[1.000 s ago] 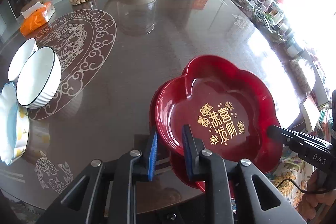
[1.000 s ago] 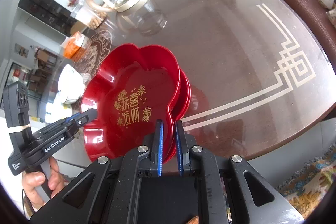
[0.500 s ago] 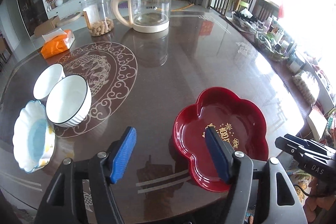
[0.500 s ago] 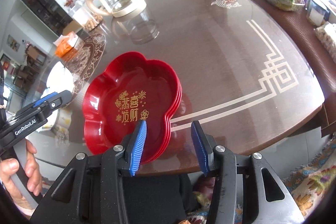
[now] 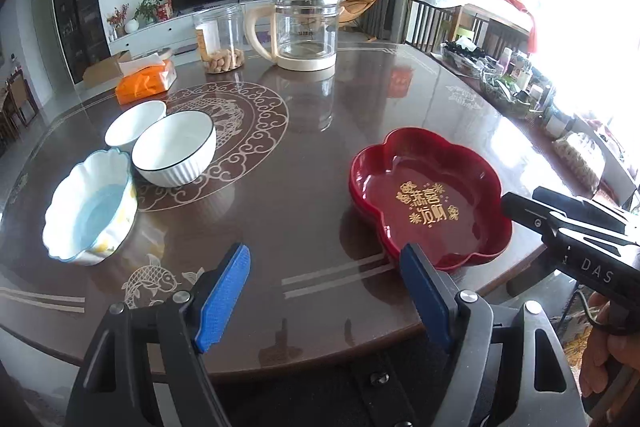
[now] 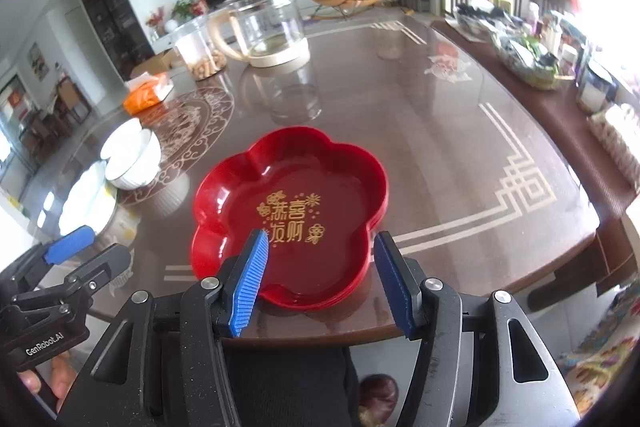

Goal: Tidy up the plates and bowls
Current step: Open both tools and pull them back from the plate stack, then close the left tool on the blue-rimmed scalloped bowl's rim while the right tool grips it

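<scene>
A stack of red flower-shaped plates (image 5: 432, 195) (image 6: 292, 211) with gold lettering lies near the table's front edge. At the left stand a white bowl with a black rim (image 5: 176, 147) (image 6: 134, 159), a smaller white bowl (image 5: 134, 125) and a scalloped white-and-blue bowl (image 5: 90, 207) (image 6: 88, 199). My left gripper (image 5: 324, 255) hovers over the table left of the red stack, its jaws opening with nothing between them. My right gripper (image 6: 322, 239) hangs just short of the stack's near rim, jaws opening, pads off the plate. Each gripper shows in the other's view: right (image 5: 560, 227), left (image 6: 68, 255).
A glass kettle (image 5: 306, 27), a jar of peanuts (image 5: 220, 39) and an orange tissue pack (image 5: 146, 81) stand at the back of the brown table (image 5: 304, 155). A cluttered sideboard (image 5: 512, 83) runs along the right. The table's front edge is just below the grippers.
Both grippers were shut on the red plate's rim; they have opened, let go and drawn back and up. The plate stays on the stack.
</scene>
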{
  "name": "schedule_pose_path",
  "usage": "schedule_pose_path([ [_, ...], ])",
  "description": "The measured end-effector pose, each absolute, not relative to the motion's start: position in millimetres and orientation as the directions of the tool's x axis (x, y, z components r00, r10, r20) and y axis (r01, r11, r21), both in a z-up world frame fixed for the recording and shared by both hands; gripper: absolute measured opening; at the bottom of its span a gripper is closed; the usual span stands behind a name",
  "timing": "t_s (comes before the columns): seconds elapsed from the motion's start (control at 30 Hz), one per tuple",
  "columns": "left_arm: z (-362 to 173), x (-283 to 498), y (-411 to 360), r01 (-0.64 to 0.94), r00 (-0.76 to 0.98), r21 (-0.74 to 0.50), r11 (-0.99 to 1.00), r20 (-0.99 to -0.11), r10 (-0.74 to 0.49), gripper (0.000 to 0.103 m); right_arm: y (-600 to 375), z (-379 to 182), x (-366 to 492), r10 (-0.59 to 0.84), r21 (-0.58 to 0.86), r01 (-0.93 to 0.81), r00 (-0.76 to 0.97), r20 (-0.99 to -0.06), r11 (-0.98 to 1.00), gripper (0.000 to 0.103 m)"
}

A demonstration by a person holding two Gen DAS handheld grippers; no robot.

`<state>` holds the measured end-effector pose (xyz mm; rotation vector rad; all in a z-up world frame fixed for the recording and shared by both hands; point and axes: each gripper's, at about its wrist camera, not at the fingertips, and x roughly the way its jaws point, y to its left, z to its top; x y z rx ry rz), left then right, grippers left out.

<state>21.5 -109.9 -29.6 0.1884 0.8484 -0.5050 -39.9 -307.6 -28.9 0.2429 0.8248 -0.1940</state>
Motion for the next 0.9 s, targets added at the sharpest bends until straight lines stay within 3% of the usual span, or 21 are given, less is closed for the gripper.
schedule_pose_path([
  [0.13, -31, 23, -82, 0.443, 0.585, -0.036, 0.896, -0.745, -0.320, 0.077, -276, -21, -40, -0.073, 0.066, 0.167, 0.710, -0.701, 0.984, 0.060],
  [0.37, -33, 27, -29, 0.327, 0.620, -0.087, 0.941, -0.731, -0.283, 0.077, -233, -20, -33, 0.029, 0.086, 0.040, 0.733, -0.679, 0.996, 0.061],
  [0.63, -42, 37, 30, 0.198, 0.639, -0.088, 0.976, -0.744, -0.197, 0.077, -177, -37, -13, 0.180, 0.118, -0.139, 0.645, -0.743, 0.983, 0.061],
  [0.73, -45, 49, 64, 0.144, 0.632, -0.087, 0.986, -0.758, -0.159, 0.077, -146, -51, 5, 0.225, 0.103, -0.255, 0.517, -0.826, 0.961, 0.061],
  [0.8, -45, 61, 91, 0.104, 0.628, -0.090, 0.991, -0.766, -0.135, 0.077, -124, -61, 17, 0.186, 0.038, -0.331, 0.428, -0.884, 0.943, 0.061],
  [0.9, -40, 85, 134, 0.049, 0.617, -0.109, 0.993, -0.778, -0.116, 0.077, -101, -54, 32, 0.112, -0.078, -0.401, 0.429, -0.897, 0.913, 0.061],
])
